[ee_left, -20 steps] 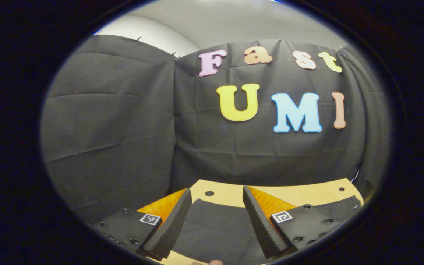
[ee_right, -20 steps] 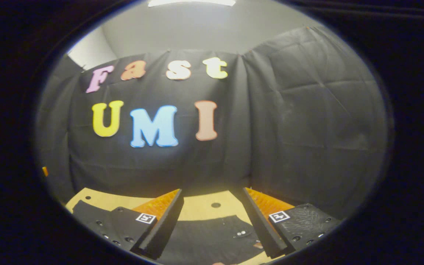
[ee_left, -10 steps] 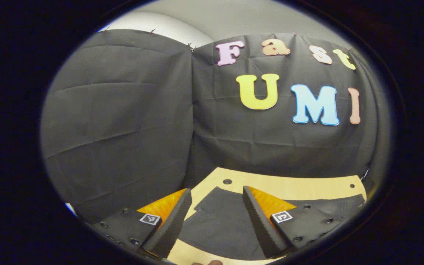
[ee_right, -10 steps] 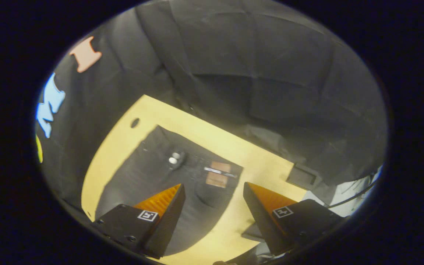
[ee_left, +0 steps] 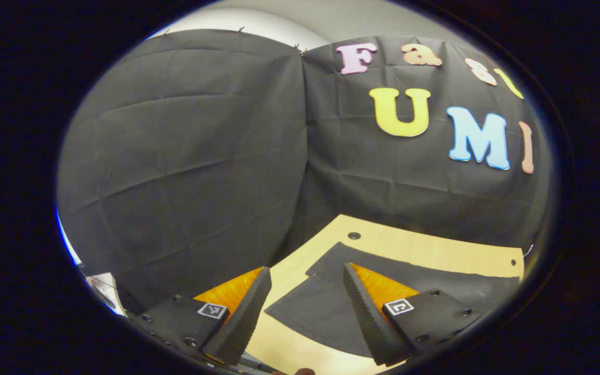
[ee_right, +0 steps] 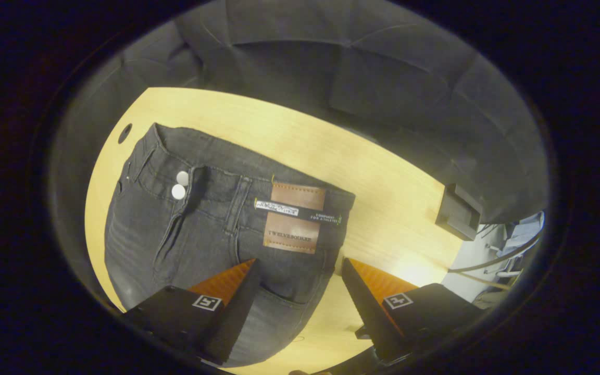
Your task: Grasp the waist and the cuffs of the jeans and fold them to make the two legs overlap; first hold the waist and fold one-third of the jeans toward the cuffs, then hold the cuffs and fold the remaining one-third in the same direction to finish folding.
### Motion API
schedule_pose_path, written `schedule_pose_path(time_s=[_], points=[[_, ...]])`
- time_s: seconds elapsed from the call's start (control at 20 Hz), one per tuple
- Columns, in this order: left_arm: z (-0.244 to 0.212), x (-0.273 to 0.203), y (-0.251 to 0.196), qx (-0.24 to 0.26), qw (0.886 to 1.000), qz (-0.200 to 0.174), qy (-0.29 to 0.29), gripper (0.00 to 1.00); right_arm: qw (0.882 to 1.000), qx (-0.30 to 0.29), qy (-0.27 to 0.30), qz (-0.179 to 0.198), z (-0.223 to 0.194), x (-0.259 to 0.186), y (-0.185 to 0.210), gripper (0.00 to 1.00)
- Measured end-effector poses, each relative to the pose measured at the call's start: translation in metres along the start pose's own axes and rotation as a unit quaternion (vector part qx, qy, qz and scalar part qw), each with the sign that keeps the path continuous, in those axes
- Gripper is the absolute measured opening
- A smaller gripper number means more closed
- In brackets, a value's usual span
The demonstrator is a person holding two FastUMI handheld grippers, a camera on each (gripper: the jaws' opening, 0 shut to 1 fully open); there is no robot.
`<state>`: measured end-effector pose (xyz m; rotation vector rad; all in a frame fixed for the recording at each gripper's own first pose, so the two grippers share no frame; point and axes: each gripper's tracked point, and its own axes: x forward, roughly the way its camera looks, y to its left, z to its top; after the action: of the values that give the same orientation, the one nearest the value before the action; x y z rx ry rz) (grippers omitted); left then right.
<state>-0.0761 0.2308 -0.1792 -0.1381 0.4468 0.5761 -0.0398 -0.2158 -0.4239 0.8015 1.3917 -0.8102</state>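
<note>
We have the jeans point(ee_right: 211, 224) lying flat on the wooden bench point(ee_right: 383, 182), both legs still side by side, so the first fold has not begun.

In the right gripper view the waist end is in plain sight: the waistband with its two pale buttons point(ee_right: 179, 185) and the brown leather patch point(ee_right: 295, 217) lies just ahead of our right tongs point(ee_right: 300, 307). These tongs stand wide apart and hold nothing. One finger hangs over the denim below the patch, the other over bare wood just past the side edge of the jeans, so that edge runs up between them.

In the left gripper view our left tongs point(ee_left: 302, 312) are likewise wide and empty. Ahead of them a dark leg end, the cuff point(ee_left: 326, 299), lies near the bench's corner, with the far edge of the bench and a small hole point(ee_left: 353, 235) beyond it.

The long axis of the jeans therefore runs from the waist, under the right hand, to the cuffs, under the left. We judge that each hand is already nearest the end it must take. The coming move turns on bringing both tongs down onto the near side of the cloth, then carrying it across to the far leg.
</note>
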Motion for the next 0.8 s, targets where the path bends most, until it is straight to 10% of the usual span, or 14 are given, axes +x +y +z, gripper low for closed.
schedule_pose_path(time_s=[0.2,0.5,0.8], points=[[-0.063,0.045,0.021,-0.086,0.988,-0.003,0.126,0.94,1.000,0.000,0.022,0.004,0.002,0.000,-0.002,0.97],[-0.222,0.103,0.032,-0.296,0.859,0.050,0.415,0.99,1.000,-0.003,-0.019,0.002,0.002,0.001,0.001,0.98],[-0.281,0.141,0.038,-0.278,0.821,0.133,0.481,1.00,1.000,-0.002,-0.029,0.003,0.001,-0.001,0.001,0.98]])
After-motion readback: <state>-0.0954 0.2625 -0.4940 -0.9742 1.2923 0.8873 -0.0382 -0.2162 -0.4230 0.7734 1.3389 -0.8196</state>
